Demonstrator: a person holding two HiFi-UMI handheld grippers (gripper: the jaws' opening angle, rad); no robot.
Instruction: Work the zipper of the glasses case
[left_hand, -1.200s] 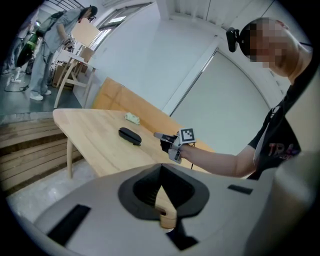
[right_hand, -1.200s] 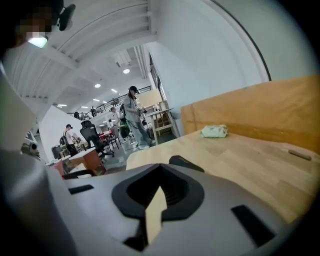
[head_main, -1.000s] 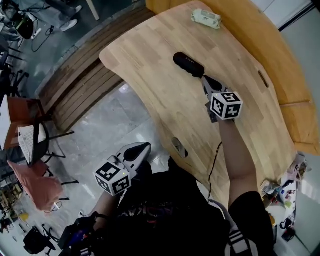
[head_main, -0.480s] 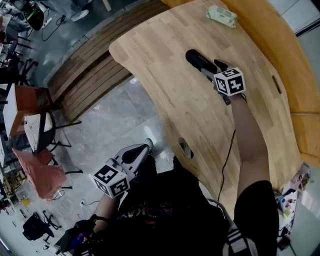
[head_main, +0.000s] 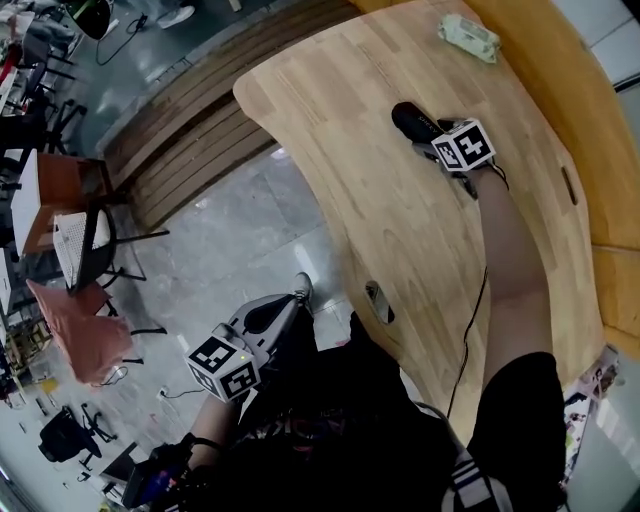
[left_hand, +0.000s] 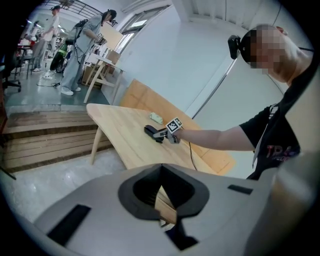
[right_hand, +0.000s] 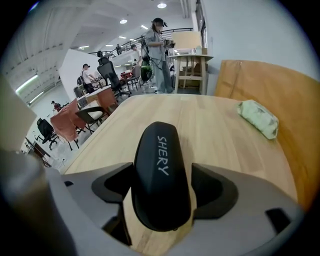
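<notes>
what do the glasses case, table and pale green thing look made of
Glasses case: matte black, smooth, slight sheen, white print; likely moulded plastic or faux leather.
Table: light wood, visible grain and plank joints.
Pale green thing: wrinkled, soft-looking; fabric or plastic packet.

The glasses case lies on the worktop, toward its far end. The right gripper is on the near side of the case; its jaws, which have just been opening, stand one on each side of the case's near end. A pouch lies on the worktop beyond the case and to its right, well apart. A cable runs over the worktop nearer the person. The left gripper is off the worktop, left of its edge, above the floor. Steps lie left of the worktop, chairs further left
</notes>
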